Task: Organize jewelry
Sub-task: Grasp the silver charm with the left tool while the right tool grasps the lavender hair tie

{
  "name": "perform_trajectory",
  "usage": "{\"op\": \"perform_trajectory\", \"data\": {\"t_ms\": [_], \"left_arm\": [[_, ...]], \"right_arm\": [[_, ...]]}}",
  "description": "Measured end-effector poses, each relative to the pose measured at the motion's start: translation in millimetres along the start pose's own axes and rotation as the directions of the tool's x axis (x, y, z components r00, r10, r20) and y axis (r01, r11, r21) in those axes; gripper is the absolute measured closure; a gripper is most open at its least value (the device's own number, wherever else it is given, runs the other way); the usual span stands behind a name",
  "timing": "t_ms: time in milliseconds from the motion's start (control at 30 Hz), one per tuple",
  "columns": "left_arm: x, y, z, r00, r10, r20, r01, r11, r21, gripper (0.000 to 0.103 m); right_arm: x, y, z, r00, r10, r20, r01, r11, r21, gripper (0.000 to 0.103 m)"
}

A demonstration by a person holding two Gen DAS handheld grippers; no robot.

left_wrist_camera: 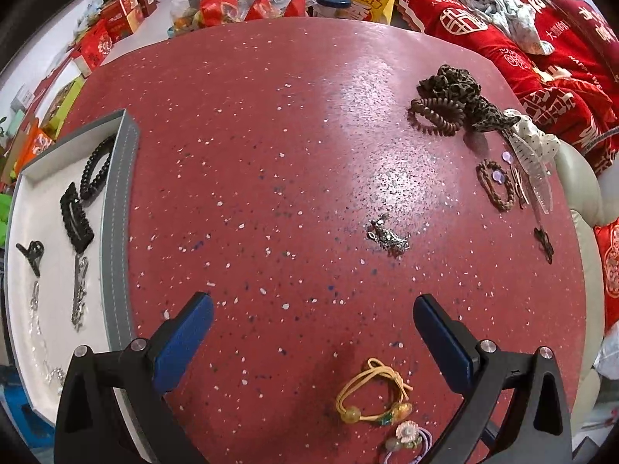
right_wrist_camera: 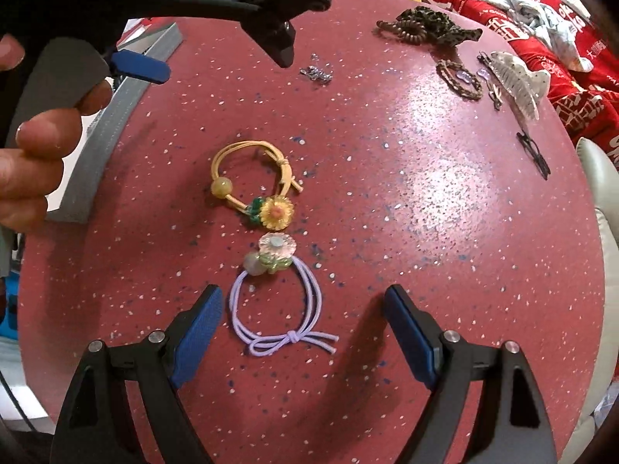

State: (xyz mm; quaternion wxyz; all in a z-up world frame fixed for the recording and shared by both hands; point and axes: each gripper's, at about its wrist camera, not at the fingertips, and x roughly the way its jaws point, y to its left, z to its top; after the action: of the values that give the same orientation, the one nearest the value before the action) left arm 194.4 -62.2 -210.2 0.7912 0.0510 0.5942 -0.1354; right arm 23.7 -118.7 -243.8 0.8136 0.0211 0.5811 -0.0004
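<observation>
On the red speckled table (left_wrist_camera: 271,135), my left gripper (left_wrist_camera: 313,309) stands open over bare surface. A yellow cord hair tie (left_wrist_camera: 371,398) with a bead lies low between its fingers, untouched. In the right wrist view my right gripper (right_wrist_camera: 301,294) is open, pointing steeply down. A purple elastic tie (right_wrist_camera: 278,309) with a pale flower lies between its pads without contact. The yellow tie (right_wrist_camera: 251,178) with its sunflower sits just beyond. A silver chain piece (left_wrist_camera: 389,234) lies mid-table. The left gripper (right_wrist_camera: 224,65) shows at top left, open.
A grey-rimmed tray (left_wrist_camera: 120,193) with white lining at the left holds a black tie, black clips and silver chains. At the far right lie a leopard scrunchie (left_wrist_camera: 452,85), a brown coil tie (left_wrist_camera: 433,114), a braided bracelet (left_wrist_camera: 495,185) and a clear claw clip (left_wrist_camera: 530,162). A hand (right_wrist_camera: 35,154) holds the left gripper.
</observation>
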Motion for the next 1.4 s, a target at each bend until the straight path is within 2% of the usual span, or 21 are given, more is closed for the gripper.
{"op": "perform_trajectory", "data": {"t_ms": [233, 300, 500, 533, 600, 767, 900, 1067, 1133, 1167, 1233, 1267, 1300, 1333, 1367, 1400], "left_arm": [[8, -6, 7, 0.999, -0.031, 0.012, 0.031, 0.999, 0.008, 0.000], [11, -10, 10, 0.999, -0.039, 0.017, 0.039, 0.999, 0.015, 0.000], [22, -33, 19, 0.998, -0.052, 0.029, 0.050, 0.997, 0.064, 0.004], [23, -35, 21, 0.998, -0.052, 0.032, 0.050, 0.996, 0.069, 0.010], [30, -41, 25, 0.999, -0.044, 0.028, 0.041, 0.995, 0.088, 0.017], [42, -51, 31, 0.999, -0.018, 0.039, 0.013, 0.993, 0.118, 0.017], [45, -58, 30, 0.998, 0.003, 0.056, -0.012, 0.986, 0.163, 0.017], [44, -63, 27, 0.997, 0.017, 0.078, -0.032, 0.981, 0.191, 0.023], [41, -63, 26, 0.996, 0.011, 0.090, -0.029, 0.979, 0.200, 0.037], [40, -64, 26, 0.996, 0.005, 0.091, -0.024, 0.978, 0.208, 0.040], [37, -65, 25, 0.995, -0.004, 0.100, -0.018, 0.975, 0.221, 0.070], [36, -65, 25, 0.995, -0.006, 0.097, -0.017, 0.973, 0.230, 0.075], [35, -64, 24, 0.995, -0.012, 0.094, -0.010, 0.973, 0.231, 0.086], [34, -63, 24, 0.996, -0.021, 0.090, 0.000, 0.973, 0.229, 0.090], [33, -62, 24, 0.996, -0.031, 0.085, 0.011, 0.974, 0.225, 0.090], [32, -60, 24, 0.996, -0.040, 0.081, 0.022, 0.975, 0.219, 0.090]], "right_arm": [[8, -25, 0, 0.998, -0.053, 0.016, 0.052, 0.999, 0.011, 0.017], [5, -34, -1, 0.998, -0.058, 0.025, 0.057, 0.998, 0.019, 0.023], [2, -41, 2, 0.998, -0.053, 0.031, 0.052, 0.998, 0.019, 0.029], [2, -41, 7, 0.998, -0.052, 0.032, 0.052, 0.998, 0.019, 0.029], [2, -43, 8, 0.998, -0.050, 0.034, 0.049, 0.999, 0.021, 0.031], [2, -43, 9, 0.998, -0.051, 0.042, 0.051, 0.999, 0.004, 0.031], [-6, -34, 14, 0.994, -0.054, 0.098, 0.060, 0.997, -0.057, 0.031], [4, -23, 20, 0.995, -0.053, 0.090, 0.062, 0.993, -0.105, 0.030], [7, -23, 22, 0.994, -0.050, 0.097, 0.059, 0.993, -0.097, 0.030], [7, -24, 22, 0.994, -0.045, 0.096, 0.054, 0.994, -0.093, 0.030], [7, -25, 22, 0.995, -0.031, 0.094, 0.040, 0.995, -0.089, 0.033], [7, -26, 24, 0.995, -0.023, 0.096, 0.032, 0.996, -0.088, 0.044], [6, -25, 23, 0.995, -0.019, 0.095, 0.028, 0.996, -0.089, 0.056], [5, -23, 24, 0.995, -0.022, 0.096, 0.031, 0.995, -0.094, 0.064], [4, -22, 24, 0.996, -0.017, 0.093, 0.025, 0.995, -0.094, 0.078], [4, -22, 24, 0.996, -0.014, 0.088, 0.022, 0.996, -0.089, 0.086]]}}
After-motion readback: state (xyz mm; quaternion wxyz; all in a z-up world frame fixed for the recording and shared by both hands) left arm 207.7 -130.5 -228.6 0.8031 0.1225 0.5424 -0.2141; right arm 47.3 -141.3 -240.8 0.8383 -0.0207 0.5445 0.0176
